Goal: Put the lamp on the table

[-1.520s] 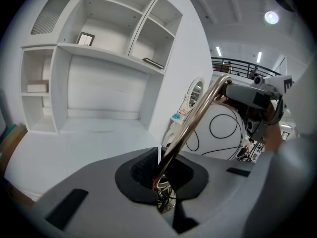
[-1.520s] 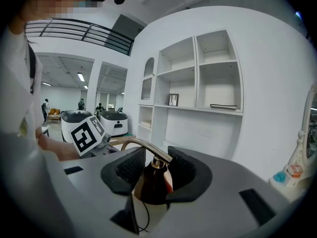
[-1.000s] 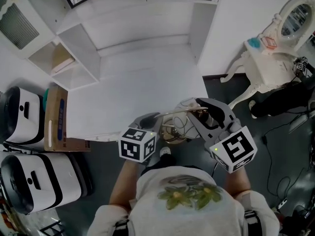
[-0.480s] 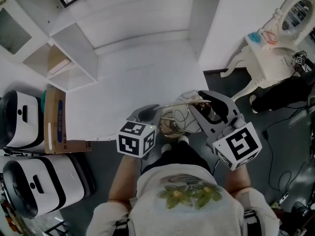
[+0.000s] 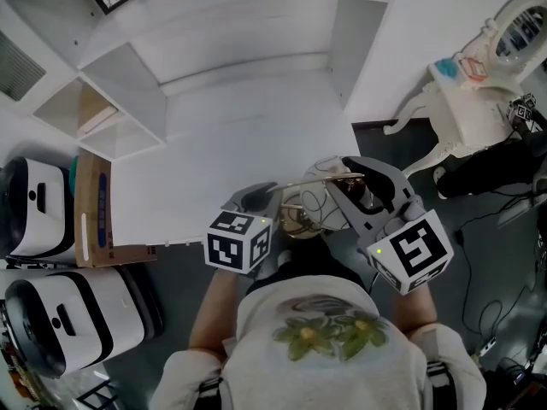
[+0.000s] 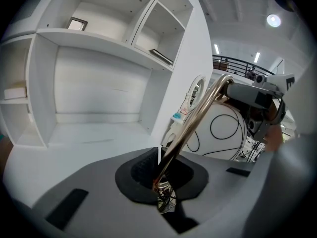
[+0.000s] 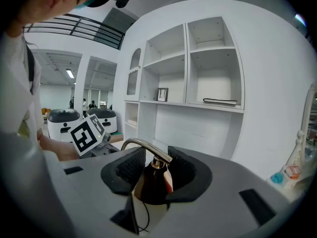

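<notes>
In the head view, the lamp is held between the two grippers at the near edge of the white table, with the left gripper and right gripper on either side of it. In the left gripper view, the jaws are clamped tight on the thin brass stem, and the white globe shade sits just beyond. In the right gripper view, the jaws pinch the lamp's dark coppery cap, with white shelves behind.

My left gripper pinches the lamp stem, jaws nearly together; my right gripper, just beside it, clamps the lamp socket, jaws wider.
</notes>
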`<state>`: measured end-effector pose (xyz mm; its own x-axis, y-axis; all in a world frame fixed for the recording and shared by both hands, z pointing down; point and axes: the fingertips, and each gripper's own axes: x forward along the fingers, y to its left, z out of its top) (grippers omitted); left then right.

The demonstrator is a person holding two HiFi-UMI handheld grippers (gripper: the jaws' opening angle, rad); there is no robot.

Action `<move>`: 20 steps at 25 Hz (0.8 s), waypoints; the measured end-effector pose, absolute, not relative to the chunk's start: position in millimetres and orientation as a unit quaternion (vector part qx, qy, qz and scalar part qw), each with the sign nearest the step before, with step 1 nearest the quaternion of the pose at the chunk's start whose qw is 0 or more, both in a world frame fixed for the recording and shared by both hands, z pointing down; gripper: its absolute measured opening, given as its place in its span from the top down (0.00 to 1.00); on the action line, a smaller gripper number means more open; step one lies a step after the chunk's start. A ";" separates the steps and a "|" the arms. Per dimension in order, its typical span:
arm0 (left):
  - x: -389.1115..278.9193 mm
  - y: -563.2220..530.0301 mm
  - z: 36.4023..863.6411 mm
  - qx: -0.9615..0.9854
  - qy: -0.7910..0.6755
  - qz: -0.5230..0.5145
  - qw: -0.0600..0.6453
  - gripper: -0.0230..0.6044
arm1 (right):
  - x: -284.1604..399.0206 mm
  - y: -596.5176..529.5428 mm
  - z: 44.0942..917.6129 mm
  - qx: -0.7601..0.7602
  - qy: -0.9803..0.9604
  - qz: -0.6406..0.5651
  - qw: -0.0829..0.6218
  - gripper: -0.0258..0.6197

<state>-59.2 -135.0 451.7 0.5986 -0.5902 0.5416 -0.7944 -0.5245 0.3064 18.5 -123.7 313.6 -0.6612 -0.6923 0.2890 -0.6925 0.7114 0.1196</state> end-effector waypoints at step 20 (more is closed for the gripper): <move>-57.7 -195.3 456.6 0.832 -0.439 0.191 0.279 0.90 | 19.7 -191.5 319.1 0.339 -0.927 -0.005 0.163 0.72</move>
<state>-57.7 -195.3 456.6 0.5408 -0.6251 0.5628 -0.8380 -0.4585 0.2960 19.7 -191.5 319.1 -0.7173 -0.6292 0.2992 -0.6263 0.7705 0.1188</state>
